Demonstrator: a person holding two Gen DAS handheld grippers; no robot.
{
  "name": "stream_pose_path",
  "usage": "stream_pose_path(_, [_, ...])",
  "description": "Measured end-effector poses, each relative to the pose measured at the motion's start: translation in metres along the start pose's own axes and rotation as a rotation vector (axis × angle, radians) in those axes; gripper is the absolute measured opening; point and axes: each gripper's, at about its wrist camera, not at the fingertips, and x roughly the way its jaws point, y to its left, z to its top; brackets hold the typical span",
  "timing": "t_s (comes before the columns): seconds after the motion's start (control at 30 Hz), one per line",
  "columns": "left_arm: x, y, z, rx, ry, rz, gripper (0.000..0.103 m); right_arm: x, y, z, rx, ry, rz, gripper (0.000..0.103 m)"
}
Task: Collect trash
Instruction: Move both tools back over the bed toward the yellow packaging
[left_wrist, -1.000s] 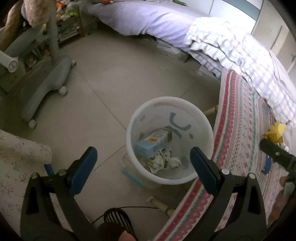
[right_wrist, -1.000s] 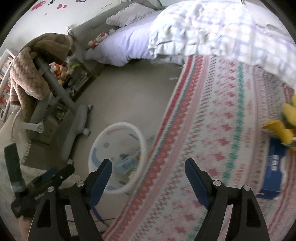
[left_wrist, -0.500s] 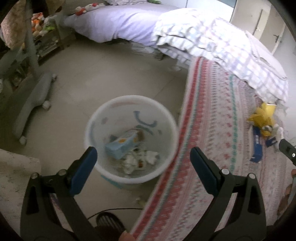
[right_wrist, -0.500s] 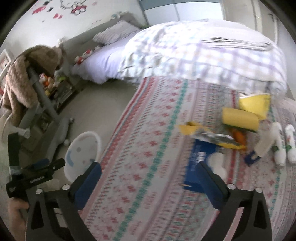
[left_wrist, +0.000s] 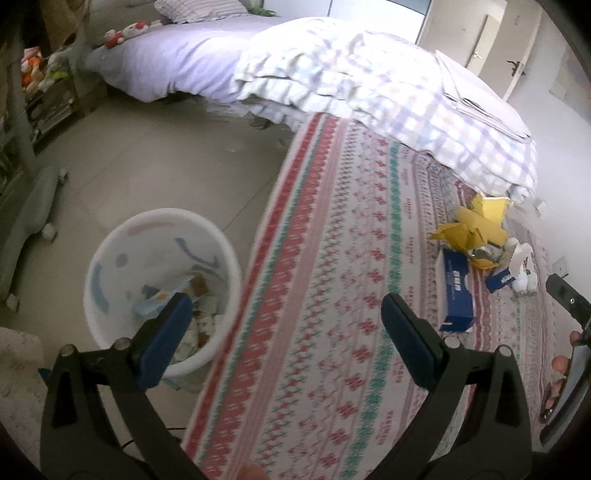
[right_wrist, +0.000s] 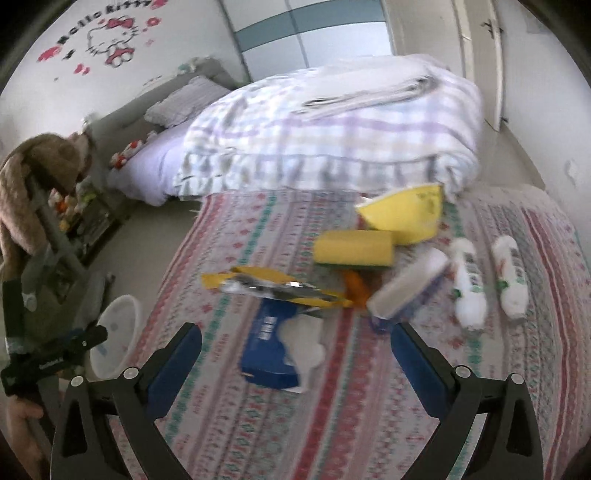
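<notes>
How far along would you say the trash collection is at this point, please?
Partly done. The white bin beside the rug already holds a carton and crumpled paper. Nothing is in hand: the left gripper and right gripper are both open and empty. Left on the rug: a blue box, yellow packaging, a yellow roll and two white bottles.

The left gripper (left_wrist: 286, 319) has black plastic arms with silver screws. Its fingers (left_wrist: 166, 343) carry blue pads. The right gripper (right_wrist: 295, 354) looks identical.
</notes>
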Motion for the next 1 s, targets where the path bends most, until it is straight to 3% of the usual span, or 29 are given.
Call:
stream_pose_path(0.3, [0.011,-0.044,0.002,0.049,-0.015,-0.048,0.101,-0.011,-0.053,-0.001,0.042,0.02,-0.038,0.103])
stream_pose_path(0.67, [0.031,-0.101,0.008,0.107,0.001,-0.148,0.102,-0.009,-0.131,-0.001,0.202,0.071,-0.101,0.103])
stream_pose_path(1.0, [0.066,-0.144,0.022,0.047,0.013,-0.26,0.101,0.006,-0.145,0.005,0.287,0.096,-0.116,0.103])
